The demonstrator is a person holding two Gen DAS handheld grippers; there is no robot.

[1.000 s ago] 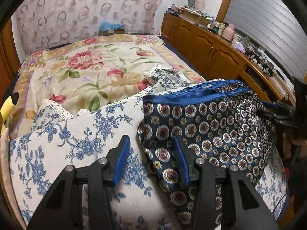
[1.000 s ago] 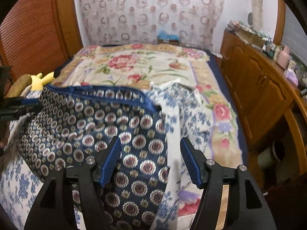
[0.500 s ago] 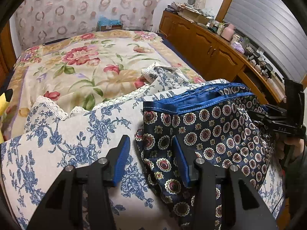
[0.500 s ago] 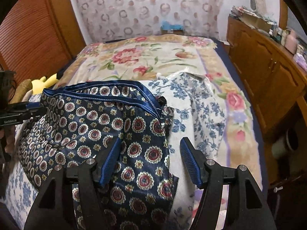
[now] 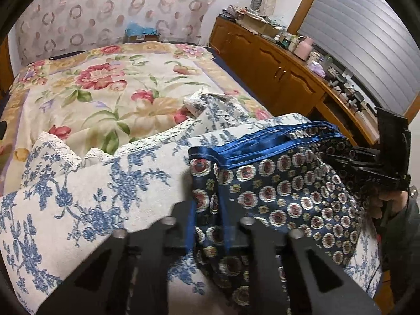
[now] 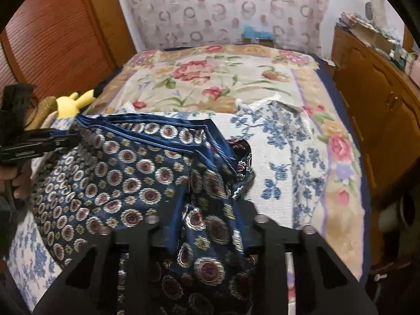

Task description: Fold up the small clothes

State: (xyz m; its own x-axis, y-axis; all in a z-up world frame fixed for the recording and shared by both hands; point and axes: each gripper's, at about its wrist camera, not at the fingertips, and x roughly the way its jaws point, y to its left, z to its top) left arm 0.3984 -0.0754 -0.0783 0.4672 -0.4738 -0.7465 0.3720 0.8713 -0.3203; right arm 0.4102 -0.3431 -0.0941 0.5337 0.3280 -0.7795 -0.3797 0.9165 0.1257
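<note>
A small navy garment with round medallion print and a blue satin waistband lies on a white cloth with blue flowers. My left gripper is shut on the garment's left edge. My right gripper is shut on the garment's right edge, where the cloth bunches up between the fingers. In the left wrist view the right gripper's body shows at the garment's far side. In the right wrist view the left gripper's body shows at the left.
The blue-flowered cloth lies on a bed with a floral cover. A wooden sideboard with clutter runs along the bed's right side. A yellow plush toy sits by the wooden wall on the left.
Both grippers were open above the garment and have now closed on its two side edges. The garment has bunched and lifted slightly at the grips.
</note>
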